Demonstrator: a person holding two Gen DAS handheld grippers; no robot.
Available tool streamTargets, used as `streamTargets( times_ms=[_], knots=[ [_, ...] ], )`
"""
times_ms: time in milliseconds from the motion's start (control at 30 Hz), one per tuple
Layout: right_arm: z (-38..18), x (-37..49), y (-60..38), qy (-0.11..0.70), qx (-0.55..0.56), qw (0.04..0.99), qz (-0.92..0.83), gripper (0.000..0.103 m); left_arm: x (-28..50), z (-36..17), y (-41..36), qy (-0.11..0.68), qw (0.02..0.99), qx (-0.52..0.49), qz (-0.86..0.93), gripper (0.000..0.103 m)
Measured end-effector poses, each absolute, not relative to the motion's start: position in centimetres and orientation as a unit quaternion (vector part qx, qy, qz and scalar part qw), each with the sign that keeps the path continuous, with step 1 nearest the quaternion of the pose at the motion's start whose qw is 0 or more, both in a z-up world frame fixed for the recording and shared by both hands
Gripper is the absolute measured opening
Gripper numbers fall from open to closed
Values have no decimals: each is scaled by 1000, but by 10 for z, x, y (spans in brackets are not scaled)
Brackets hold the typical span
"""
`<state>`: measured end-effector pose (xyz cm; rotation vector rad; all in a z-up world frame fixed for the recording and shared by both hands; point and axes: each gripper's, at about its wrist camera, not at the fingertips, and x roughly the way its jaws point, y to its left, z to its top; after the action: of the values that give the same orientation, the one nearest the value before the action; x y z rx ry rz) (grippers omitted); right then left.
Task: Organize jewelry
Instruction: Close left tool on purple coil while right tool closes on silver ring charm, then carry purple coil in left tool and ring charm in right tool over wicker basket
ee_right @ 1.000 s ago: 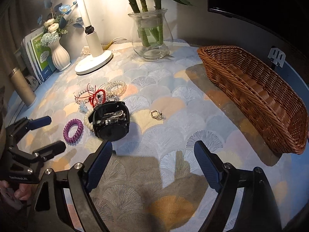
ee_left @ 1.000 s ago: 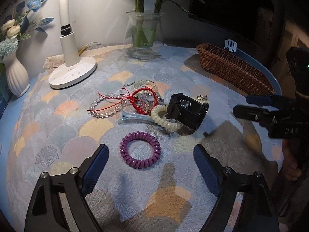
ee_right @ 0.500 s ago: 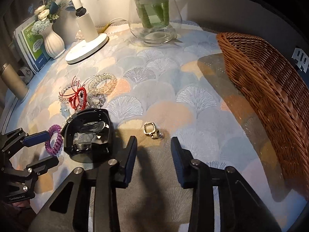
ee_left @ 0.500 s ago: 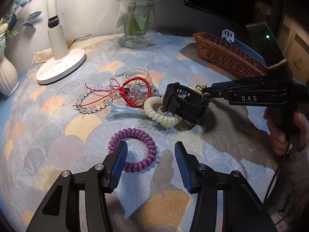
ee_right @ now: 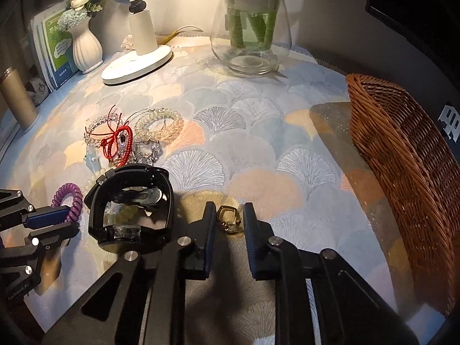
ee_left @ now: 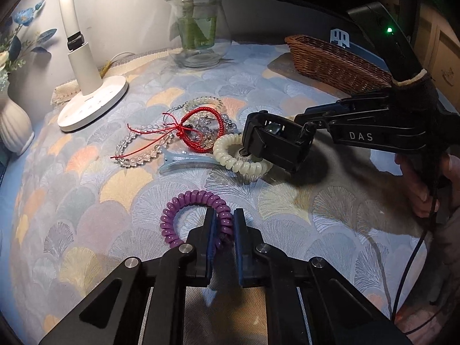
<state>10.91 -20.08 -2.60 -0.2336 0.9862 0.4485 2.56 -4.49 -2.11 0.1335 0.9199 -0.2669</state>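
Left claw (ee_left: 223, 225): jaws just closed, now pinched on the near-right arc of the purple coil hair tie (ee_left: 195, 215), which lies flat on the patterned tabletop (ee_left: 86, 201). Right claw (ee_right: 229, 224): jaws just narrowed, now straddling a small gold ring (ee_right: 230, 220) on the cloth; pads close on either side, contact impossible to confirm, so counted as not gripping. Just left of the right claw, a black watch (ee_right: 129, 204) lying on a cream coil tie (ee_left: 241, 159). Behind these, heaped together: red cord bracelet (ee_left: 201, 128), clear bead bracelets (ee_left: 138, 149), pale blue hair clip (ee_left: 187, 162). Wicker basket (ee_right: 402, 155) at the right edge, well apart from the pile. Glass vase (ee_right: 250, 26) and white lamp (ee_left: 89, 97) at the back.
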Motion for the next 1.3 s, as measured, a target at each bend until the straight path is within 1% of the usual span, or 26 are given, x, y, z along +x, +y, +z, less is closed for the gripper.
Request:
streamTargets(
  times_ms=[133,233,467,700,867,1033,1133,1300],
  knots=[
    [-16,95,-216,464,-90,854,217,19,16,-8,-42,428,891,52,-141,10],
    [-3,83,-233,456,-67,859,222,19,10,9,-47,410,898,57,-151,10],
    [38,67,-276,420,-40,883,206,19,3,61,-90,356,912,97,-179,10],
    [85,74,-348,380,13,909,172,19,30,117,-154,316,910,136,-230,10],
    [88,94,-404,381,57,915,117,19,76,141,-202,322,899,119,-271,10],
    [70,124,-451,410,110,902,79,19,136,131,-249,372,869,73,-318,10],
    [54,144,-469,433,129,890,56,19,167,111,-279,404,852,58,-329,10],
    [29,162,-484,464,150,872,39,19,191,71,-312,437,834,54,-332,10]
  ],
)
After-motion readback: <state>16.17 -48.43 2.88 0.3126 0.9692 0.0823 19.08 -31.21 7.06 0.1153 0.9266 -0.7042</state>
